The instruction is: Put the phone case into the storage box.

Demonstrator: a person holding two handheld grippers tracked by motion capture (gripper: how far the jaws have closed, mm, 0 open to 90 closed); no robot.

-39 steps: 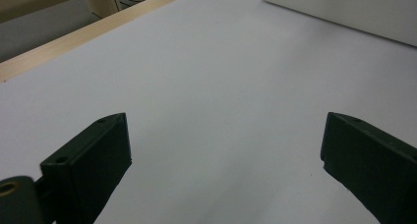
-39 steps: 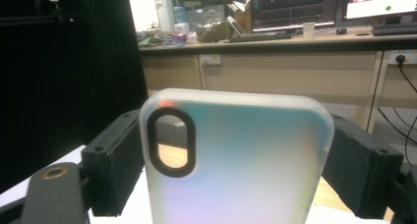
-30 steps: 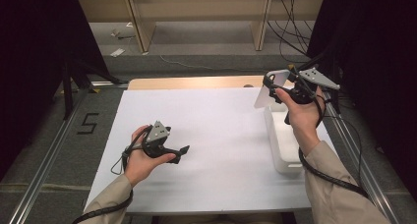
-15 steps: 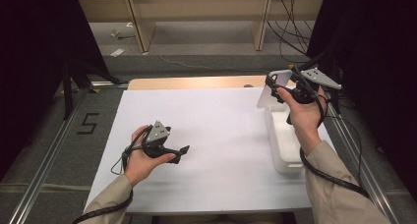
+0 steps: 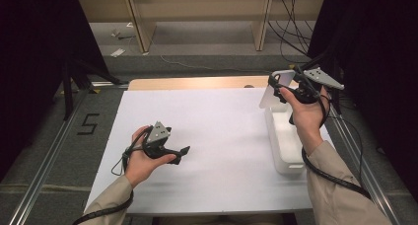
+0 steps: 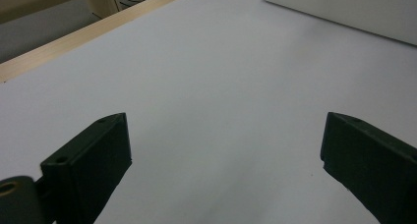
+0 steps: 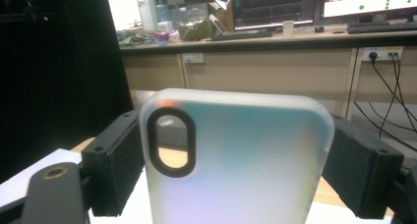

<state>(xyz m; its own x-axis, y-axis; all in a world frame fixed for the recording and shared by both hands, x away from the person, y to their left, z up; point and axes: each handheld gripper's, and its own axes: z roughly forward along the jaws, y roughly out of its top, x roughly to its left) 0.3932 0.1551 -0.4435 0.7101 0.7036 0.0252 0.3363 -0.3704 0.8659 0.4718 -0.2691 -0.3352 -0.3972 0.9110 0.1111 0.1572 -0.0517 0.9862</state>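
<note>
We looked down on a wide white surface (image 5: pixel 222 136) whose wooden far edge showed at twelve o'clock. On it, at about three o'clock, stood an open white rectangular bin (image 5: pixel 286 141), its long side running away from us. In the left gripper view the bin's white wall (image 6: pixel 344 8) lay at about one o'clock, well apart from the jaws.

Above the bin's far end, at roughly two o'clock, our right hand-held gripper (image 5: pixel 278 84) held a translucent frosted phone case (image 5: pixel 272 89) upright and clear of the surface. In the right gripper view the phone case (image 7: pixel 236 160) stood between the two black jaws, which pressed on its long edges, so this hand-held gripper was grasping the case. A black-rimmed oval camera cutout (image 7: pixel 171 141) sat in the case's upper left corner, at about ten o'clock.

At about seven o'clock our left hand-held gripper (image 5: pixel 182 152) lay low over the bare surface, pointing toward three o'clock. Its jaws stood wide apart, released, with nothing between them.
</note>
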